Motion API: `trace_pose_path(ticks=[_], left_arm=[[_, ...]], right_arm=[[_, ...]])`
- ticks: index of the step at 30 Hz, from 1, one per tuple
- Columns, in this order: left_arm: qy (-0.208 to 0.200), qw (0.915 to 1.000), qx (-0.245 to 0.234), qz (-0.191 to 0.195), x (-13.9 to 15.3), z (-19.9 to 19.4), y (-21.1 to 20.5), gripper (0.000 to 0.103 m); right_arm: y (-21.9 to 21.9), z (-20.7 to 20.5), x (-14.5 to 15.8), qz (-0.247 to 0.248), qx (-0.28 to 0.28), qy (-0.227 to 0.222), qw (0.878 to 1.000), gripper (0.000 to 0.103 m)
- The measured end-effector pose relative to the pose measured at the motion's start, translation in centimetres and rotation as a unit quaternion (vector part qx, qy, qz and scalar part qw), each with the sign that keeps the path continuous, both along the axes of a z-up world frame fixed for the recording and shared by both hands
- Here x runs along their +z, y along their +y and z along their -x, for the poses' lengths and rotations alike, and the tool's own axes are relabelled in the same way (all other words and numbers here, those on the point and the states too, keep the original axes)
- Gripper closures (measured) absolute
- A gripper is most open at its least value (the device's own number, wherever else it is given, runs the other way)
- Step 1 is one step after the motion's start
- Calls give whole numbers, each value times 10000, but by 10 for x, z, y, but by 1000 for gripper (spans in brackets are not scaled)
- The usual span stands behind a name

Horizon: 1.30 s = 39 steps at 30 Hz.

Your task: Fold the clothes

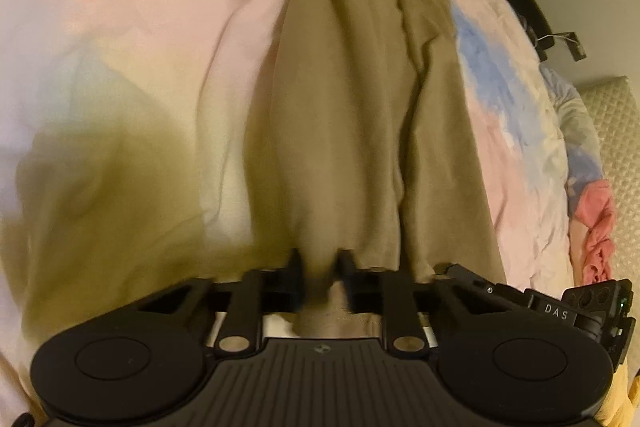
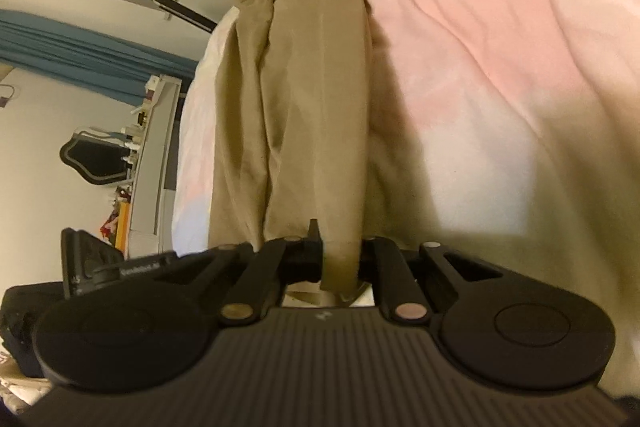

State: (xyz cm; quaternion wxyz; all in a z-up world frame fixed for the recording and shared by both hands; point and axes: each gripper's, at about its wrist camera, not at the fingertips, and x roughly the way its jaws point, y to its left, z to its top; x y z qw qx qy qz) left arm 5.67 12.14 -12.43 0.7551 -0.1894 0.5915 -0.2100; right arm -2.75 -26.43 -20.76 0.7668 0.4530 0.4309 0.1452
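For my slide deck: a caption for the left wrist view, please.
Left gripper shut on a tan cloth garment stretched over a pastel pink bedspread.

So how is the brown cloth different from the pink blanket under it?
The tan garment is one plain colour; the bedspread is pastel pink with blue and yellow patches. The garment is bunched into long folds, while the bedspread lies spread wide with soft wrinkles. The left gripper and right gripper each pinch the garment; neither pinches the bedspread. Both are soft fabric.
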Motion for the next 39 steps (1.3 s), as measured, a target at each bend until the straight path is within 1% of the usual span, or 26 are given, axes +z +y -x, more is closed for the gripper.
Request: trace_pose_path(ticks=[3, 5, 9, 12, 15, 18, 21, 24, 27, 28, 30, 33, 36, 39], left_arm=[[-196, 9987, 267, 375, 20, 7, 13, 96], [-345, 9961, 474, 663, 35, 11, 23, 97], [-773, 9843, 913, 1295, 80, 13, 38, 98], [-1071, 9746, 1103, 1631, 110, 19, 46, 98], [-1247, 9666, 1145, 1926, 133, 30, 51, 99], [-1335, 9641, 1055, 2038, 144, 53, 56, 99], [-1187, 9670, 1017, 2013, 142, 81, 51, 99], [-934, 9710, 975, 1972, 132, 115, 57, 99], [-791, 9730, 962, 1942, 124, 120, 53, 99], [-754, 9736, 959, 1929, 121, 120, 50, 99], [-781, 9750, 940, 1855, 121, 108, 45, 99], [-886, 9778, 986, 1625, 125, 72, 33, 99], [-1091, 9794, 1099, 1294, 130, 20, 16, 99], [-1414, 9775, 1250, 943, 126, -32, 0, 99]], right_arm=[[-10, 2, 23, -172, -163, -263, 9994, 95], [-17, 3, 38, -286, -271, -439, 9983, 95], [-26, 2, 86, -159, -336, -942, 9949, 95], [-36, 6, 118, -98, -429, -1252, 9912, 95], [-43, 19, 138, -10, -514, -1454, 9880, 95], [-49, 44, 146, 91, -521, -1540, 9867, 95], [-52, 71, 144, 143, -498, -1533, 9868, 95], [-53, 98, 136, 179, -481, -1397, 9889, 95], [-55, 125, 128, 217, -464, -1257, 9907, 95], [-56, 126, 126, 135, -519, -1242, 9908, 95], [-57, 112, 126, 155, -611, -1310, 9894, 95], [-61, 74, 128, 210, -808, -1343, 9874, 95], [-59, 20, 123, 433, -908, -1418, 9848, 95], [-57, -34, 117, 665, -1003, -1494, 9814, 95]])
